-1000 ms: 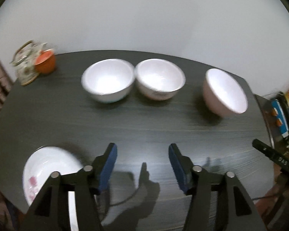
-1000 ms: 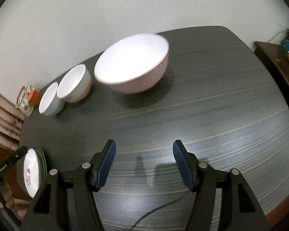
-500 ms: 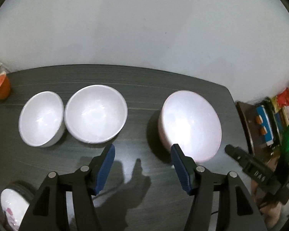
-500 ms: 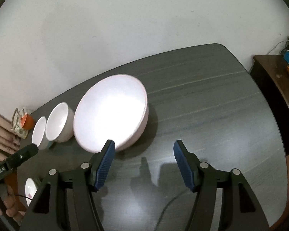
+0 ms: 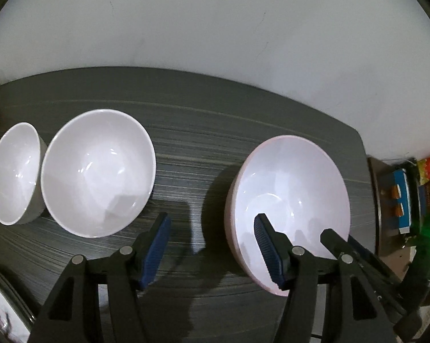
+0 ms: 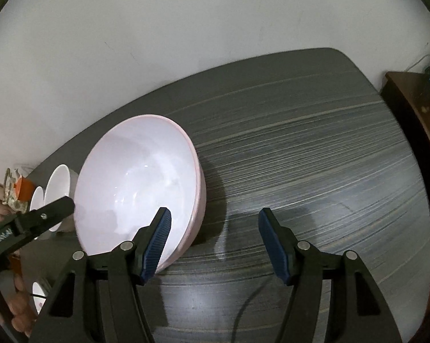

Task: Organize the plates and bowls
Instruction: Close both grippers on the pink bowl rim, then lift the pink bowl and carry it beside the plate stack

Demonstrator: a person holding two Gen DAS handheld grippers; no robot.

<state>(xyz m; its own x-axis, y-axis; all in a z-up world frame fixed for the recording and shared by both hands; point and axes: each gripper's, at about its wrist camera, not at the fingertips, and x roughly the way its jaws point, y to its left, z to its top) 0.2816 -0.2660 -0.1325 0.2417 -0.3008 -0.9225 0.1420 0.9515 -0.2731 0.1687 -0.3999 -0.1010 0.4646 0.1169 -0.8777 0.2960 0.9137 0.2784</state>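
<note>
Left wrist view is showing the left gripper (image 5: 212, 248) hanging over the dark table (image 5: 243, 120) with its jaws standing about half open and holding nothing, one blue pad sitting over the table and the other reaching over the near rim of the pink bowl (image 5: 289, 208). Two white bowls (image 5: 97, 171) are sitting side by side, touching, well to the left of it, and a patterned plate (image 5: 0, 311) is peeking in at the bottom corner. From the right wrist view, the right gripper (image 6: 215, 243) is also standing half open and empty, its left pad overlapping the pink bowl's right side while the other pad is hovering over bare table. Both grippers are crowding the same bowl (they are nearly touching each other in the left view), so the fingers could knock together as they close in. The glazed rim is looking slick, and a pinch on one thin wall may slip or tip the bowl. A careless shove could also slide it toward the two white bowls.
</note>
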